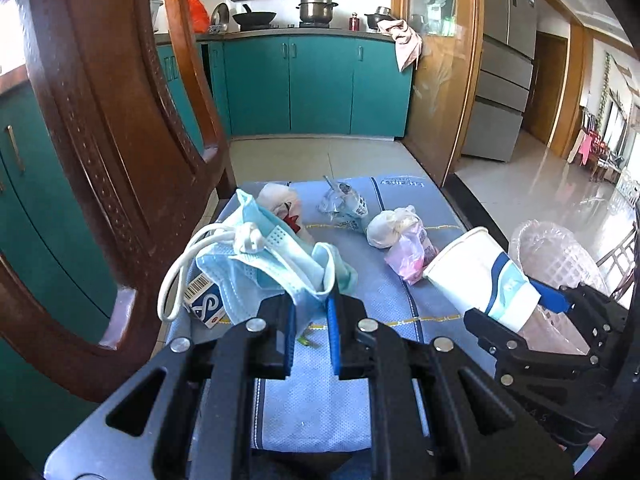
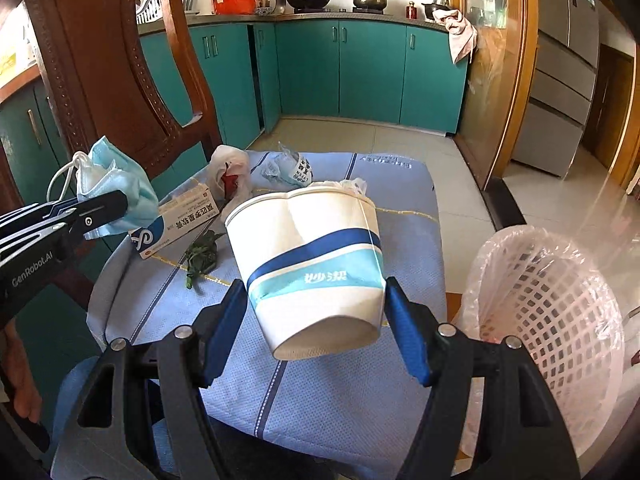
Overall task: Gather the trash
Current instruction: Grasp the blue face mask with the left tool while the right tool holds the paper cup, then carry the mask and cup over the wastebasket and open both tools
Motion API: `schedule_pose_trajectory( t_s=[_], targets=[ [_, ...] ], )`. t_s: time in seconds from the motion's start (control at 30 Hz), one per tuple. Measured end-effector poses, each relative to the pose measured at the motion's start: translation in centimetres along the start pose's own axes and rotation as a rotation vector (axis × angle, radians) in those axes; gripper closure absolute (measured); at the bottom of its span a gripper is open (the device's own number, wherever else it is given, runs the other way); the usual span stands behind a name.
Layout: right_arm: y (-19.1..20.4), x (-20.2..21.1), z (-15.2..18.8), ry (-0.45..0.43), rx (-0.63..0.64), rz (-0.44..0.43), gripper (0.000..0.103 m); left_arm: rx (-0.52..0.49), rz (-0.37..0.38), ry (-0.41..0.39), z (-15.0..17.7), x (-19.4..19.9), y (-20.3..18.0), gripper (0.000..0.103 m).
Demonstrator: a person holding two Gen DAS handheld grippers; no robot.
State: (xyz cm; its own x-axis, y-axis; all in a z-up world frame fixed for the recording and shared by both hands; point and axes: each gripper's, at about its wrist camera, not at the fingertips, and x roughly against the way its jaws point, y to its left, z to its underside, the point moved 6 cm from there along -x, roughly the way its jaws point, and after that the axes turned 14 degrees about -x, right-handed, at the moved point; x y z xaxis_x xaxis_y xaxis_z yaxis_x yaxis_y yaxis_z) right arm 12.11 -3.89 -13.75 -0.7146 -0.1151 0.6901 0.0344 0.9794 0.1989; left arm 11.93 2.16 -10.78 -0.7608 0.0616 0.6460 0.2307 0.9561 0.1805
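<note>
My left gripper (image 1: 312,304) is shut on a light blue face mask (image 1: 264,264) and holds it above the blue mat (image 1: 312,412); the mask also shows in the right wrist view (image 2: 116,188). My right gripper (image 2: 316,316) is shut on a white paper cup with a blue band (image 2: 308,256), lifted and tilted above the mat, left of the bin. The cup also shows in the left wrist view (image 1: 480,272). A white lattice trash bin lined with clear plastic (image 2: 552,304) stands at the right.
On the mat lie a medicine box (image 2: 176,220), a green leaf scrap (image 2: 202,258), a white bag with red print (image 2: 226,176), a crumpled clear wrapper (image 1: 344,204) and a pink bag bundle (image 1: 404,240). A wooden chair back (image 1: 108,128) stands at the left.
</note>
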Motion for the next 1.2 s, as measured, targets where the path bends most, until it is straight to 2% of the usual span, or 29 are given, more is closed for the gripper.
schedule_pose_trajectory(
  t_s=[0.13,0.37,0.6,0.67,0.73,0.87,1.2],
  targets=[
    [0.3,0.6,-0.1,-0.01,-0.008,0.003,0.035,0.0,0.009,0.023,0.3,0.2,0.0,0.089],
    [0.0,0.8,0.4,-0.006,-0.026,0.01,0.035,-0.011,-0.017,0.062,1.1,-0.5,0.3,0.089],
    [0.3,5.1,-1.6,-0.105,-0.045,-0.027,0.035,-0.025,-0.048,0.097,1.8,-1.4,0.2,0.089],
    [0.2,4.1,-0.8,-0.08,-0.03,-0.03,0.035,-0.029,-0.043,0.112,2.3,-2.1,-0.2,0.089],
    [-0.8,2.3,0.2,-0.032,-0.049,-0.002,0.035,-0.011,-0.004,0.13,2.6,-2.7,-0.6,0.089],
    [-1.8,1.8,-0.1,-0.042,-0.088,-0.005,0.035,-0.031,-0.036,0.099,1.8,-2.1,-0.5,0.089],
    [-2.4,6.1,-3.4,-0.195,-0.065,0.043,0.035,-0.014,-0.102,-0.068,-2.6,3.2,0.2,0.089]
  ],
)
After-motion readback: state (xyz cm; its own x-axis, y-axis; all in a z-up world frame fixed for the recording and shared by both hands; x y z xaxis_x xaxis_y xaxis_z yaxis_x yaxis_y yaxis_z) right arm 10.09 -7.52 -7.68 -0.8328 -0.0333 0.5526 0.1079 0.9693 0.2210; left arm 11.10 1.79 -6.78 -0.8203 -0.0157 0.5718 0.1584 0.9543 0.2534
